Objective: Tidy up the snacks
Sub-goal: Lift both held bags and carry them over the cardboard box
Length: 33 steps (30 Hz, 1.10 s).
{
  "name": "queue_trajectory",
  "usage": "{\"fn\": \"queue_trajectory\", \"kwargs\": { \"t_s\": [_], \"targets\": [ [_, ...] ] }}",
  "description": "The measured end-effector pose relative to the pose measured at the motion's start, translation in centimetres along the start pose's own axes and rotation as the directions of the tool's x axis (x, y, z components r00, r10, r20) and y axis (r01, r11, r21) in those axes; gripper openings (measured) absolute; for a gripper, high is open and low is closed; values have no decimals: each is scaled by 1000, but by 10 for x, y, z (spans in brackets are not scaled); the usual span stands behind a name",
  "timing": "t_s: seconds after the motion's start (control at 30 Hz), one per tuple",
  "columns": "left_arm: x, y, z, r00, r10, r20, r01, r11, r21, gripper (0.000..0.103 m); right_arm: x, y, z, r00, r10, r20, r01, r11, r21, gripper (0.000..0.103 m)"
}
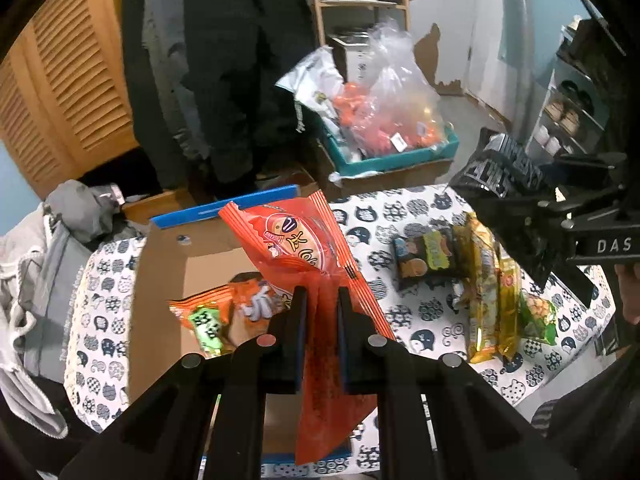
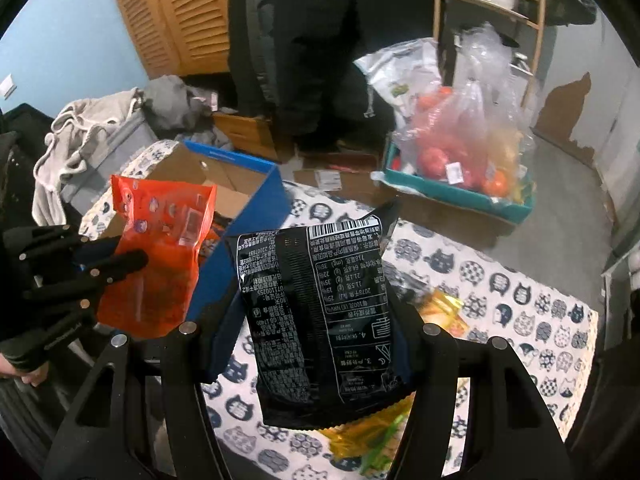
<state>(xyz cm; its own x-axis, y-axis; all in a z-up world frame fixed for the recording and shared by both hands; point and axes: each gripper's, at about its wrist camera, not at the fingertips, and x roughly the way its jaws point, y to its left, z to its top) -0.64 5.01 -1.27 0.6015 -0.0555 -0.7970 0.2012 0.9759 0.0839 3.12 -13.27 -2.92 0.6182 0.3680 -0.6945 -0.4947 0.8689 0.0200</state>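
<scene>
My left gripper (image 1: 322, 296) is shut on an orange snack bag (image 1: 296, 240) and holds it above an open cardboard box with a blue rim (image 1: 160, 280). Two orange packets (image 1: 224, 312) lie inside the box. My right gripper (image 2: 312, 344) is shut on a black snack bag (image 2: 320, 312), held above the cat-print table. In the right wrist view the left gripper (image 2: 120, 264) with the orange bag (image 2: 160, 256) is at the left, beside the box (image 2: 248, 216). In the left wrist view the black bag (image 1: 500, 172) is at the upper right.
On the cat-print tablecloth (image 1: 420, 320) lie a dark packet (image 1: 428, 256), yellow packets (image 1: 492, 292) and a green packet (image 1: 538, 316). A teal crate with plastic bags (image 1: 384, 120) sits on the floor behind. Grey clothes (image 1: 48, 248) lie at the left. A person in black (image 1: 224, 60) stands behind.
</scene>
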Motion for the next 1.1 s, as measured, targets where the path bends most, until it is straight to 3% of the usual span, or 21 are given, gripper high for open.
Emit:
{"fn": "queue_trajectory", "kwargs": {
  "t_s": [0.17,0.43,0.83,1.1],
  "targets": [
    [-3,23,-3,998,59,17,-58,998,-21,13,13,21,9,1000,20,-14,-21,1000,-20,62],
    [7,62,-15,994,107,-18,-108,991,-75,13,41,60,28,997,56,-49,-59,996,-61,62],
    [35,116,-39,979,167,-118,-182,975,-125,13,78,101,50,989,115,-92,-121,991,-58,62],
    [62,137,-49,957,194,-216,-226,965,-135,15,102,125,56,981,138,-134,-148,986,-71,62]
  ]
}}
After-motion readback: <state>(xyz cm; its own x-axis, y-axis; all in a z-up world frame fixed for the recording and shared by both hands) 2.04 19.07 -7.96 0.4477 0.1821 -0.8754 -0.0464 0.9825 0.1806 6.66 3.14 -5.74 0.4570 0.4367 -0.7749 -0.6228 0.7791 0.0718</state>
